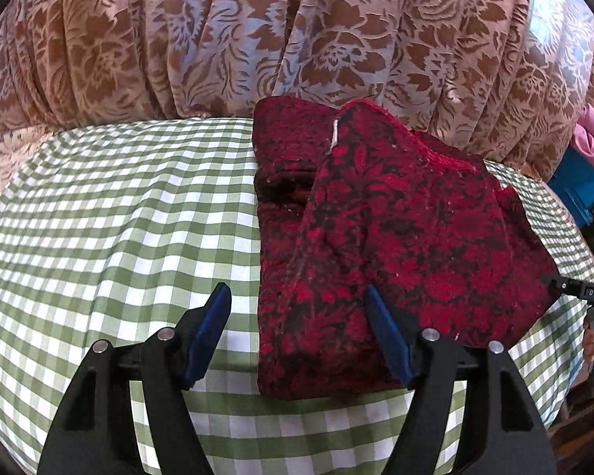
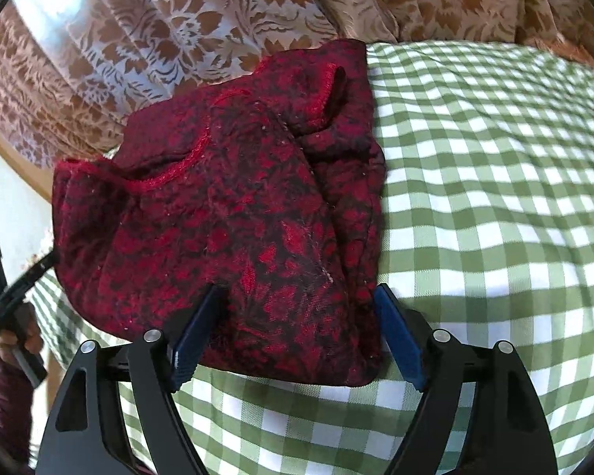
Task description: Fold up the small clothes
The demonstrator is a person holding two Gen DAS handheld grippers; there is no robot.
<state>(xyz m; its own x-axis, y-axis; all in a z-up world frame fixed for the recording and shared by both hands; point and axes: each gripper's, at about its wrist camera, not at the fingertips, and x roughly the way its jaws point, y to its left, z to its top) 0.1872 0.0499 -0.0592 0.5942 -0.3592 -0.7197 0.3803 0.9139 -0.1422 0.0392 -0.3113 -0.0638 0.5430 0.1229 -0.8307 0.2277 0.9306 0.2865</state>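
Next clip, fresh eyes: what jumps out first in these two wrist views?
The dark red patterned garment, partly folded, lies on the green checked tablecloth near its far edge. Behind it hangs a brown flowered curtain. Both claws are open over the garment's near edge: the left claw straddles one side, the right claw frames the near hem without pinching it.

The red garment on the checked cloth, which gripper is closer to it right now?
Right. The right gripper straddles the red garment's near edge, open. The left gripper is open over its other near corner, one finger over bare checked cloth.
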